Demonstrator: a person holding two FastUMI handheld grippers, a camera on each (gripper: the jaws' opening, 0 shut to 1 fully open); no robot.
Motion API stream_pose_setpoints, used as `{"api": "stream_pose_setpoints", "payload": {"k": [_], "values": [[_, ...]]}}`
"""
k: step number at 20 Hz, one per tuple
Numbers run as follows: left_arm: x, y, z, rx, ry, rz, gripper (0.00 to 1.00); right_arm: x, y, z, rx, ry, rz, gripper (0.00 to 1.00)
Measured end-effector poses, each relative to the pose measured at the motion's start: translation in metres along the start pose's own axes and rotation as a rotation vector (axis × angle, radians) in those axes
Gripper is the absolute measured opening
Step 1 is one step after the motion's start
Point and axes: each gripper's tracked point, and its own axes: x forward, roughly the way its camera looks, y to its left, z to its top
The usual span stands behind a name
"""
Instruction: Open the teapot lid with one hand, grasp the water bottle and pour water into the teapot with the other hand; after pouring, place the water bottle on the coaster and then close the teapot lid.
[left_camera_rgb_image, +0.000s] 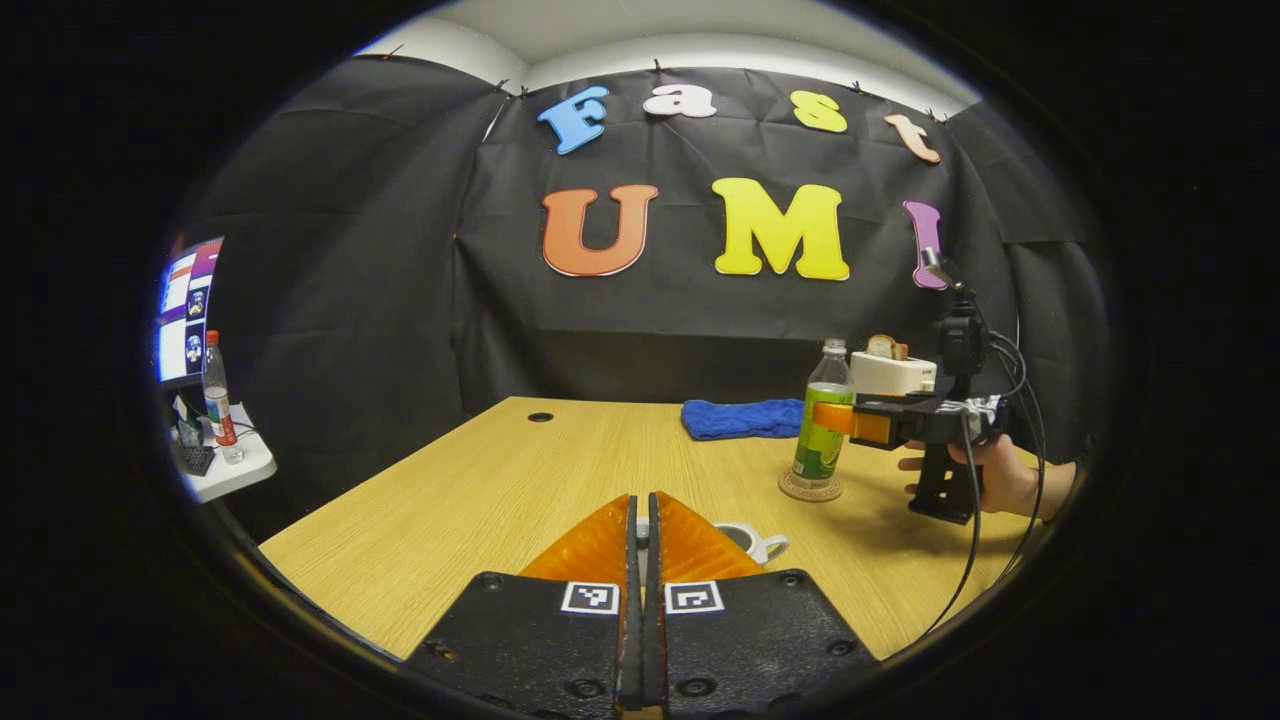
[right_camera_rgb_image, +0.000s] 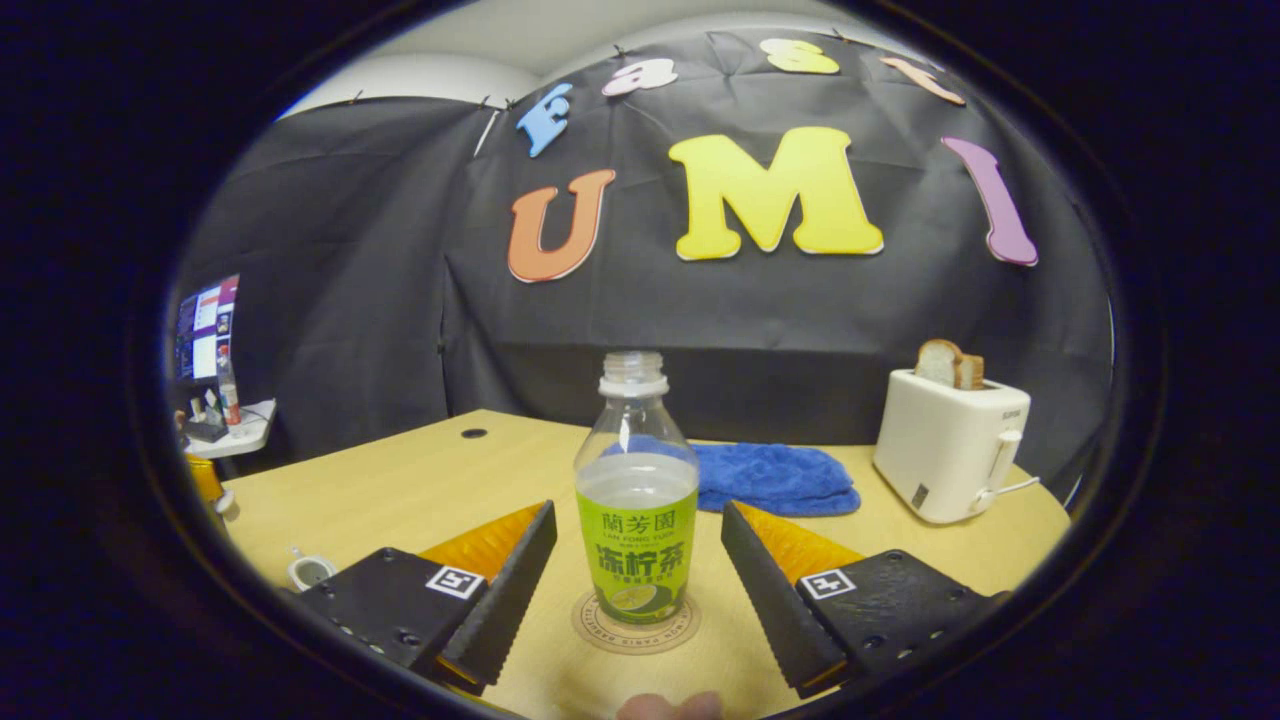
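Wooden table (right_camera_rgb_image: 420, 480) before black booth cloth: water bottle (right_camera_rgb_image: 636, 500), uncapped, upright on coaster (right_camera_rgb_image: 600, 628), between wide-apart fingers of right gripper (right_camera_rgb_image: 636, 545), untouched. Behind bottle, blue towel (right_camera_rgb_image: 775, 478) and bread-loaded toaster (right_camera_rgb_image: 945, 445). Left gripper (left_camera_rgb_image: 643, 525) pressed together over teapot (left_camera_rgb_image: 752, 542).

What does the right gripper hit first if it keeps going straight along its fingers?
Likely the water bottle: it stands on the coaster centred between the right gripper's open fingers, not yet touched. The blue cloth lies beyond it.
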Motion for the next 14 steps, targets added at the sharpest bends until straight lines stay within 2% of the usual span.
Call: {"api": "stream_pose_setpoints", "payload": {"k": [3, 8, 11, 13, 14], "values": [[0.008, -0.017, 0.003, -0.010, -0.018, -0.026, 0.03, -0.050, -0.020, 0.019, -0.038, -0.084, -0.055, 0.97], [0.032, -0.045, -0.005, -0.004, -0.001, -0.059, 0.03, -0.125, -0.048, 0.018, -0.059, -0.141, -0.144, 0.98], [0.044, -0.054, -0.010, 0.003, 0.006, -0.065, 0.03, -0.150, -0.056, 0.011, -0.066, -0.150, -0.173, 0.96], [0.051, -0.054, -0.014, 0.003, 0.008, -0.057, 0.03, -0.160, -0.063, -0.001, -0.041, -0.126, -0.192, 0.98], [0.055, -0.053, -0.018, -0.001, 0.012, -0.052, 0.03, -0.164, -0.065, -0.007, -0.025, -0.111, -0.192, 0.95]]}}
